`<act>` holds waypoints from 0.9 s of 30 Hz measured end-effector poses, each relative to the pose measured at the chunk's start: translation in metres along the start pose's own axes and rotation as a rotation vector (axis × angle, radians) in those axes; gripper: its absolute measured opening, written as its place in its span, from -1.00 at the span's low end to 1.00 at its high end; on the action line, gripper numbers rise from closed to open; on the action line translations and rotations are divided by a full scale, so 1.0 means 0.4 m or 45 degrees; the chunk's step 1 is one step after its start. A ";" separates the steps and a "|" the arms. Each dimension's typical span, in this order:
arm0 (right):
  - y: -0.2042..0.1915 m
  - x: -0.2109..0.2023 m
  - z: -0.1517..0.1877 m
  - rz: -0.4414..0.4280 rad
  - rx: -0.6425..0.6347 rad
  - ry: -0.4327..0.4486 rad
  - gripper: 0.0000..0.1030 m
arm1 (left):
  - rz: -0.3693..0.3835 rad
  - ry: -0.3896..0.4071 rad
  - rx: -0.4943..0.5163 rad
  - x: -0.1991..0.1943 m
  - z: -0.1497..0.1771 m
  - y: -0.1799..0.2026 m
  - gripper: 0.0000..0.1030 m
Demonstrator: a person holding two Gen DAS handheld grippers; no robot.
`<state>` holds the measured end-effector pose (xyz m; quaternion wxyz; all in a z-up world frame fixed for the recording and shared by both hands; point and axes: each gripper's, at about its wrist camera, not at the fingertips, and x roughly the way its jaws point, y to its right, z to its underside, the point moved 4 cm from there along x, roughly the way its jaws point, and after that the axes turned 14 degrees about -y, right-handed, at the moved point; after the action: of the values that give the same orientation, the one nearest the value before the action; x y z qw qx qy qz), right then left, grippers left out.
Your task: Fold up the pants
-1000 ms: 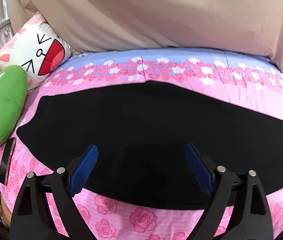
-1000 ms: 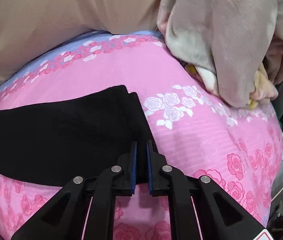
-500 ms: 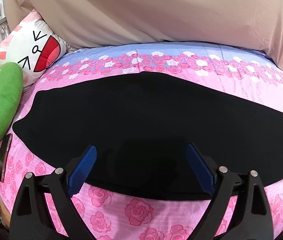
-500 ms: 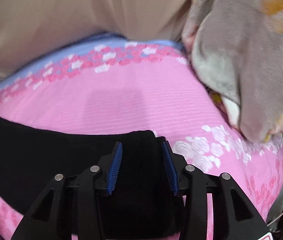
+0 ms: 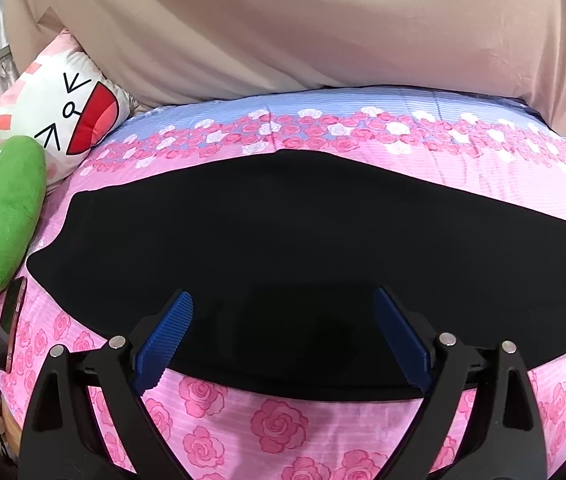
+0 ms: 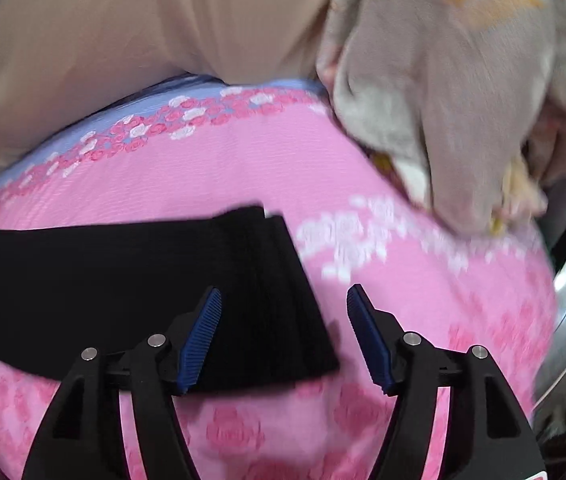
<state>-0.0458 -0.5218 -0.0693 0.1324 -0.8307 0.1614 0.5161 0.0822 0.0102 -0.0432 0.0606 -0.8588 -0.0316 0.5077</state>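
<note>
Black pants (image 5: pixel 303 248) lie flat under both spread tools, no readable label.

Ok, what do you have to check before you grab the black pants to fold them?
1. Black pants lying flat on the pink bedsheet: ok.
2. Left tool open over the near edge: ok.
3. Right tool open at the pants' end: ok.
4. Either tool touching cloth: cannot tell.
5. Phone off the pants: ok.
6. Grey blanket off the pants: ok.
</note>
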 end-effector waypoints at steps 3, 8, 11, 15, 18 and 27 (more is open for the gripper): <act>0.005 0.029 0.032 -0.055 0.041 -0.058 0.26 | 0.021 -0.003 -0.001 -0.003 0.007 0.007 0.74; -0.010 0.033 0.022 -0.167 0.100 -0.056 -0.65 | 0.032 0.013 -0.002 -0.023 0.026 -0.005 0.75; -0.069 0.004 0.020 -0.147 0.079 -0.015 -0.64 | 0.027 0.023 -0.033 -0.031 0.034 -0.041 0.75; -0.204 -0.063 0.003 -0.208 -0.022 0.068 -0.64 | 0.018 0.033 -0.066 -0.036 0.039 -0.091 0.76; -0.352 -0.111 -0.012 -0.274 -0.139 0.113 -0.64 | 0.023 0.044 -0.094 -0.040 0.044 -0.134 0.76; -0.701 -0.140 -0.022 -0.265 -0.413 0.155 -0.64 | 0.038 -0.006 -0.228 -0.012 0.066 -0.312 0.79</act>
<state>0.0516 -0.2619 -0.0004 0.0394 -0.8829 -0.0031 0.4679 0.0577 0.1350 -0.0344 -0.0240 -0.8599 -0.0640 0.5058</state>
